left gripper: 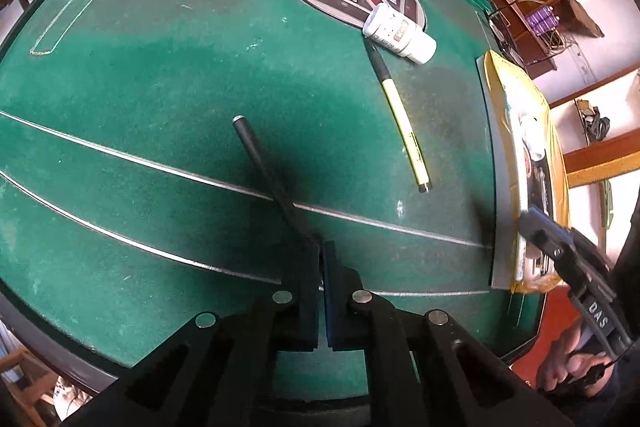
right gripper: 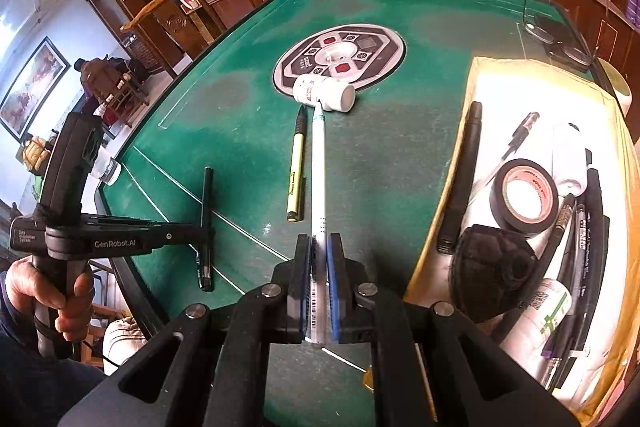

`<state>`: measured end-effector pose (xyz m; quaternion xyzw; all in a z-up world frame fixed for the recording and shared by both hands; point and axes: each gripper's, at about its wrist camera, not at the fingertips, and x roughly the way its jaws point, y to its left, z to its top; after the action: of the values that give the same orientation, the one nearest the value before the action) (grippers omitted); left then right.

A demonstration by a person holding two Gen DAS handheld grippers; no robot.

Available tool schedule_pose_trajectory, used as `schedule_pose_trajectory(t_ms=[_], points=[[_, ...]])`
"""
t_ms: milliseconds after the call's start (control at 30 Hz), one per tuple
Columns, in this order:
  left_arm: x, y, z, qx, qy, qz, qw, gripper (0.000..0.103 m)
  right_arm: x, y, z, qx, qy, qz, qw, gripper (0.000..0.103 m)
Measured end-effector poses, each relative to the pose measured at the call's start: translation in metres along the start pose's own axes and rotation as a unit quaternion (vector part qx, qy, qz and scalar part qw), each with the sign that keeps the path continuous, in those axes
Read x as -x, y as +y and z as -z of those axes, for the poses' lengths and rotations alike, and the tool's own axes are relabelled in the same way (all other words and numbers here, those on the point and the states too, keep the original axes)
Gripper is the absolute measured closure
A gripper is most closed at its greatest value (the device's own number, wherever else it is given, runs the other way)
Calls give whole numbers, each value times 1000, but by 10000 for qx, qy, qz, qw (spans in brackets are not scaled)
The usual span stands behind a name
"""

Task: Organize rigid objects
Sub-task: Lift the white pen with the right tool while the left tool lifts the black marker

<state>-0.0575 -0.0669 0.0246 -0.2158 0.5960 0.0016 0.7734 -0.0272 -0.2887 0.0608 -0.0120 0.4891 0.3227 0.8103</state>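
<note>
Left tool [left gripper: 322, 247] was pinched on black pen [left gripper: 264, 163]; right tool [right gripper: 320, 247] on white pen [right gripper: 319, 163], beside tray [right gripper: 452, 155]. Tray was partly filled. Yellow pen [right gripper: 296, 171], white bottle [right gripper: 324, 93] remained on counter [right gripper: 240, 131], beyond tray.

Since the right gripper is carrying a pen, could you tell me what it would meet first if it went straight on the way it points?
Probably the white bottle: the white pen held in the right gripper points at it. As it also points downward, the green table may come first; depth is unclear.
</note>
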Motion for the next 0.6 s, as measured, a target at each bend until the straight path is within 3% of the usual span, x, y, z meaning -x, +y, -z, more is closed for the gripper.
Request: schedule_pose_trajectory(t_ms=[67,167,267,367,533,600], points=[[-2,0,-2,49,16,18,10000,100,2,-3,1,-34,-17,18,10000,96],[-7,0,-5,99,74,42,9999,86,4,-5,2,-85,-20,36,10000,96],[-7,-4,-8,-35,-8,-30,10000,86,5,-6,3,-121,-16,51,9999,96],[-8,-9,-9,-219,-101,-145,9996,90,5,-6,2,-123,-27,69,9999,96],[-2,-12,-6,-446,-293,-21,9986,103,8,-8,4,-210,-83,127,9997,96],[6,-16,-7,-576,-448,-6,9973,103,10,-8,5,-277,-105,157,9994,96]])
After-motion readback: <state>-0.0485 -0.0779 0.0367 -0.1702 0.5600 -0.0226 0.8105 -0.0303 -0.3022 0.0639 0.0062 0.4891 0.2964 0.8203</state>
